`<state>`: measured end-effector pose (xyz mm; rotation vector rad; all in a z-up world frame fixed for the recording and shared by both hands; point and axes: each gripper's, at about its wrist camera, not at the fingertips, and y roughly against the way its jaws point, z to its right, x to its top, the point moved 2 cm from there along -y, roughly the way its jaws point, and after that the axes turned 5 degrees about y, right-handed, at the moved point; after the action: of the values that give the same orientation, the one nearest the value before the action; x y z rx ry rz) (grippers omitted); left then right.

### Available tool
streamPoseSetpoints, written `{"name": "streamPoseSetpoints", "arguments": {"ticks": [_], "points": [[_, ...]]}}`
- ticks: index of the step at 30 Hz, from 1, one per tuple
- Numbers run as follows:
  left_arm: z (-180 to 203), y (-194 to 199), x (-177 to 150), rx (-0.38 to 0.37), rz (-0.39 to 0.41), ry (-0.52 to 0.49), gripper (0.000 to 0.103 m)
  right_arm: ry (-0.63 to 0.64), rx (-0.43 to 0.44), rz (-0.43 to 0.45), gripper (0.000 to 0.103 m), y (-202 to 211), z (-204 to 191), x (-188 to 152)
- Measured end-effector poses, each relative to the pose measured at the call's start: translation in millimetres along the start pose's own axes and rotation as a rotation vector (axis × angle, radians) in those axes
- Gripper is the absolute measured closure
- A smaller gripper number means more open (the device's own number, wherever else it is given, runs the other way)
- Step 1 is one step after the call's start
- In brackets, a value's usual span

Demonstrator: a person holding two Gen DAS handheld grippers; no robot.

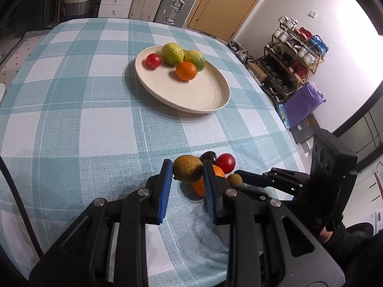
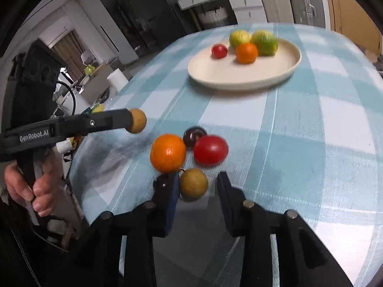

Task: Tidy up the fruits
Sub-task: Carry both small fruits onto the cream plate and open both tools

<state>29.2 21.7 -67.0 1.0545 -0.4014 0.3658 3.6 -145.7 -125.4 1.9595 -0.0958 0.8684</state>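
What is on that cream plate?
The plate holds a red tomato, two yellow-green citrus fruits and an orange. Anything behind the fruits is hidden.

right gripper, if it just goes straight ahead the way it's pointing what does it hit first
Most likely the small brownish fruit lying between the open jaws of the right gripper, close to the left one. Beyond it sit the orange and red tomato. Depth is blurred, so this is hedged.

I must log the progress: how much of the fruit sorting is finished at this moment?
Done: four fruits lie on the plate. In hand: the left gripper grips a yellow-brown fruit; the right gripper is open around a small brown fruit. Left: orange, red tomato, dark plum.
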Motion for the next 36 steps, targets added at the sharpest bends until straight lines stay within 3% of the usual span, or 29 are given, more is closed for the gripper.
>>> {"name": "streamPoseSetpoints", "arguments": {"ticks": [3,10,19,28,36], "points": [[-2.3,0.6,1.4,0.002,0.004,0.003,0.080,-0.008,0.011,0.008,0.078,0.8,1.1,-0.3],[-6.9,1.0,15.1,0.000,0.030,0.005,0.080,0.007,-0.009,0.105,0.078,25.4,4.6,9.0],[-0.3,-8.8,66.6,-0.012,0.070,-0.003,0.080,-0.002,-0.018,0.224,0.078,40.0,19.7,66.3],[2.3,-37.0,128.4,0.008,0.084,0.003,0.080,-0.019,-0.076,0.256,0.078,27.2,51.7,119.2],[-0.2,-74.5,163.0,0.006,0.061,0.021,0.080,-0.056,-0.107,0.235,0.078,5.2,82.9,144.7]]}}
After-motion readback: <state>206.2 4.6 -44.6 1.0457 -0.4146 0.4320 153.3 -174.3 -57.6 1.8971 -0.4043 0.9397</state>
